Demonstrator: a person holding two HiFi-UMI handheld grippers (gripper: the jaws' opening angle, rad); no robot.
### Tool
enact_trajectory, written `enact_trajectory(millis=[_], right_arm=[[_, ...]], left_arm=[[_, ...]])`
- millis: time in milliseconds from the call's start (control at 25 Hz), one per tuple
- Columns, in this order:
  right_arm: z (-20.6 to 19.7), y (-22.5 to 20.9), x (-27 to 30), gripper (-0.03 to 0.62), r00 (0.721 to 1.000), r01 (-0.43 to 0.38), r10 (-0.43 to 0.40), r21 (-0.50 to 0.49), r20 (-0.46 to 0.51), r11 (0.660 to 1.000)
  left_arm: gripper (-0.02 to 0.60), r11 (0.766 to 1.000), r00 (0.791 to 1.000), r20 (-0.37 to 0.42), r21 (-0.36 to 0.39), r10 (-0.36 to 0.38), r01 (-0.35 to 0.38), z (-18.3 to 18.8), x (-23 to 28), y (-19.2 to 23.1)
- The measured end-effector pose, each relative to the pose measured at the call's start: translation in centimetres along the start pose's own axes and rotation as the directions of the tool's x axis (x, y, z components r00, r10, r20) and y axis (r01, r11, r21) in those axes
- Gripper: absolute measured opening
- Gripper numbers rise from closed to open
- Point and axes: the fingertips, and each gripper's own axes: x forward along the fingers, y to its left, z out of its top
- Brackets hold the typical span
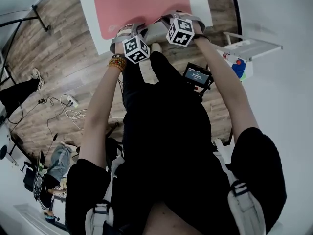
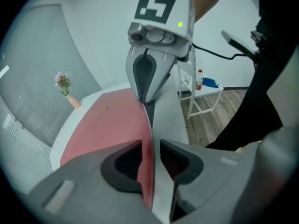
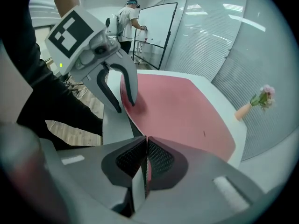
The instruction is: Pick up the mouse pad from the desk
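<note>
A large pink mouse pad [image 1: 142, 4] lies on the white desk [image 1: 87, 4] at the top of the head view. Its near edge is raised, and the grey underside [image 2: 166, 115] shows. My left gripper [image 1: 128, 31] is shut on that edge at the left. My right gripper [image 1: 175, 16] is shut on the same edge further right. In the left gripper view the pad [image 2: 107, 125] runs edge-on between my jaws [image 2: 150, 148], with the right gripper [image 2: 145, 97] clamped ahead. The right gripper view shows the pad [image 3: 177, 111] pinched in my jaws [image 3: 145, 148], the left gripper [image 3: 126, 104] beyond.
A small vase of flowers [image 3: 254, 104] stands on the desk's far corner. A white side table [image 1: 249, 48] with small items is right of the desk. Cables [image 1: 68, 106] lie on the wooden floor at the left. A person [image 3: 126, 22] stands at a whiteboard far behind.
</note>
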Motion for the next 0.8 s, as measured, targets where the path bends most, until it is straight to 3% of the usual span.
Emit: enact_trajectory(millis=[120, 280, 360, 400, 520, 600, 640, 720, 800], right_arm=[[0.5, -0.2, -0.2, 0.037, 1.000, -0.002, 0.002, 0.000, 0.014, 1.000], [1.8, 0.7, -1.2, 0.055, 0.999, -0.019, 0.023, -0.079, 0.049, 0.997], [2.8, 1.5, -1.1, 0.201, 0.997, -0.041, 0.049, -0.114, 0.067, 0.993], [3.2, 1.8, -1.0, 0.218, 0.996, -0.046, 0.055, -0.125, 0.071, 0.991], [2.7, 0.4, 0.5, 0.207, 0.999, 0.033, -0.031, -0.151, 0.020, 0.988], [1.6, -1.5, 1.4, 0.078, 0.994, 0.108, -0.111, -0.122, -0.021, 0.987], [1.2, -2.0, 1.6, 0.063, 0.992, 0.117, -0.120, -0.086, -0.028, 0.989], [0.3, -2.0, 1.7, 0.083, 0.993, 0.110, -0.111, -0.021, -0.036, 0.994], [-1.7, -2.1, 1.7, 0.080, 0.989, 0.132, -0.131, -0.003, -0.069, 0.991]], left_arm=[[0.070, 0.998, 0.997, -0.068, -0.052, 0.021, -0.024, -1.2, 1.9, 1.4], [0.034, 0.987, 0.999, -0.025, -0.152, 0.048, -0.052, -1.2, 1.2, 2.3], [0.032, 0.979, 0.997, -0.007, -0.189, 0.074, -0.074, -0.9, 0.4, 2.9], [0.032, 0.976, 0.997, 0.002, -0.203, 0.078, -0.076, -0.7, 0.1, 3.2], [0.031, 0.975, 0.996, 0.031, -0.209, 0.086, -0.078, 0.1, -0.5, 4.2], [0.034, 0.980, 0.996, 0.037, -0.184, 0.086, -0.078, 0.2, -0.7, 4.3], [0.035, 0.984, 0.997, 0.024, -0.161, 0.078, -0.073, -0.2, -0.6, 4.1], [0.051, 0.990, 0.998, -0.036, -0.123, 0.060, -0.064, -2.4, -0.3, 3.6], [0.075, 0.984, 0.996, -0.079, -0.169, 0.045, -0.058, -5.2, 0.2, 3.5]])
